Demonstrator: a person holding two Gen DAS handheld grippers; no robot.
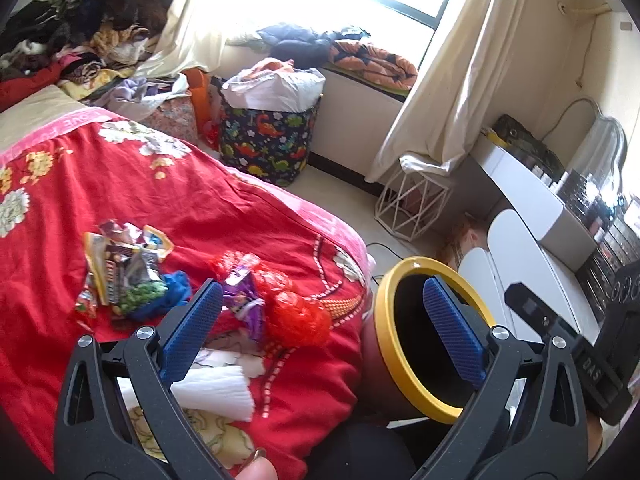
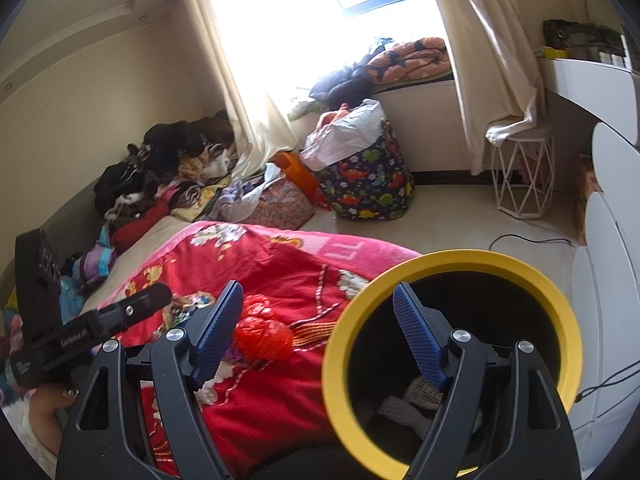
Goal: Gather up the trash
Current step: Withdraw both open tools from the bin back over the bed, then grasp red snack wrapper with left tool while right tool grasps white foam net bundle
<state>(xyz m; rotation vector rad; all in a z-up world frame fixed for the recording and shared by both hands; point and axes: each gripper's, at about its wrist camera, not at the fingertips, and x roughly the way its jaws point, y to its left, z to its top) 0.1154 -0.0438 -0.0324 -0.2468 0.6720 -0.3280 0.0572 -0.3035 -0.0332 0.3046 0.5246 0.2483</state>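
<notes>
A red floral bedspread (image 1: 168, 208) covers the bed. A dinosaur-print fabric basket (image 1: 266, 140) stands on the floor under the window, near a white wire stool (image 2: 524, 178). Clothes (image 2: 160, 172) lie piled beside the cream curtain (image 1: 452, 80).

Bed (image 1: 140, 208) fills the left and near side; bin (image 1: 404, 352) stands just off its right edge, near. Wrappers (image 1: 124, 276) lie on the blanket (image 2: 280, 408), left of a net bag (image 1: 296, 312), with a foam sheet (image 1: 216, 392) nearer. Bin holds some crumpled scraps (image 2: 416, 400). Clothes pile (image 1: 72, 36) sits at the bed's far end. Fabric basket (image 1: 268, 140) stands on the floor beyond the bed, below the window sill (image 1: 360, 92). Wire stool (image 2: 524, 176) to its right; desk (image 1: 532, 188) along the right wall.
</notes>
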